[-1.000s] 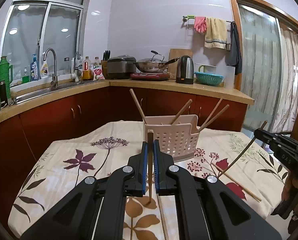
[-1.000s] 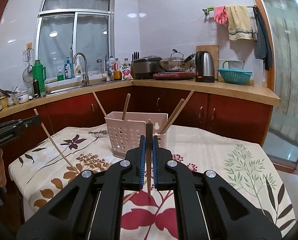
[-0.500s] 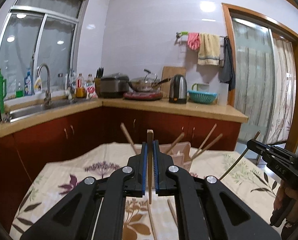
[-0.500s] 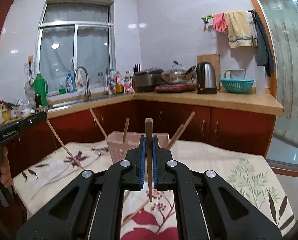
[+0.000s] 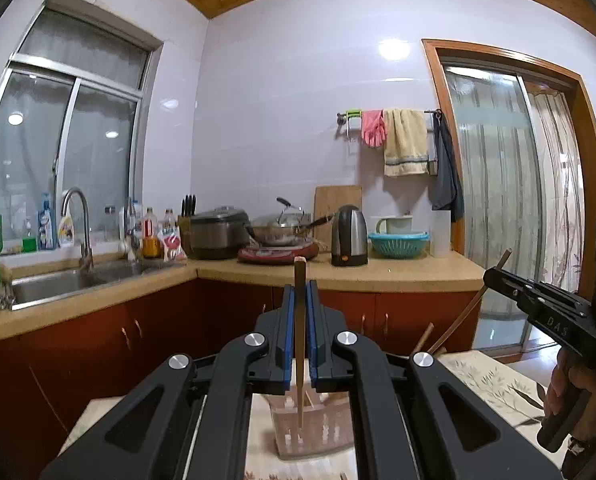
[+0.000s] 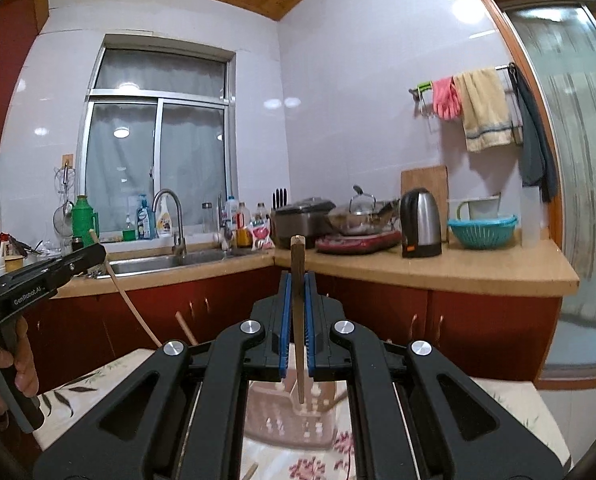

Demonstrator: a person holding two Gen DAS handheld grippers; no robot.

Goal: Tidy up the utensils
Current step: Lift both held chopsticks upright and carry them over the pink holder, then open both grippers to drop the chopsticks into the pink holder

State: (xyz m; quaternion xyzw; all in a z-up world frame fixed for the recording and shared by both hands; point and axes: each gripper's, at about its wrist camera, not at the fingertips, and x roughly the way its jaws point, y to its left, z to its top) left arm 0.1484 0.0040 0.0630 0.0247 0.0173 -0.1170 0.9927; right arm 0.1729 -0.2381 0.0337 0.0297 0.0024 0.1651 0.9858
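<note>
- The left gripper has its blue-lined jaws clamped on a chopstick, which stands upright between the pads, its blunt end above the jaws and its thin end hanging below.
- The right gripper is pressed together the same way on a darker chopstick, also held near upright.
- Each gripper shows in the other's view: a chopstick slants down from each one's tip, and a hand grips the handle of the left one.
- Below and ahead of both sits the pink perforated holder on the floral tablecloth; it is the target, and other chopsticks already lean out of it.
- At least one loose chopstick lies on the cloth near the holder, so by the look of it the job is only part done.
- The step in hand appears to be carrying both sticks over the holder and dropping them in.
- To do it well, each thin end should be brought above an open part of the holder, clear of the leaning sticks, and lowered inside the rim before the jaws part.
- Going one side at a time would likely keep the two slanting sticks from crossing.
- The holder looks light; a stick catching its wall could tip or slide it.
- The counter behind, with kettle, is well apart and plays no part.
</note>
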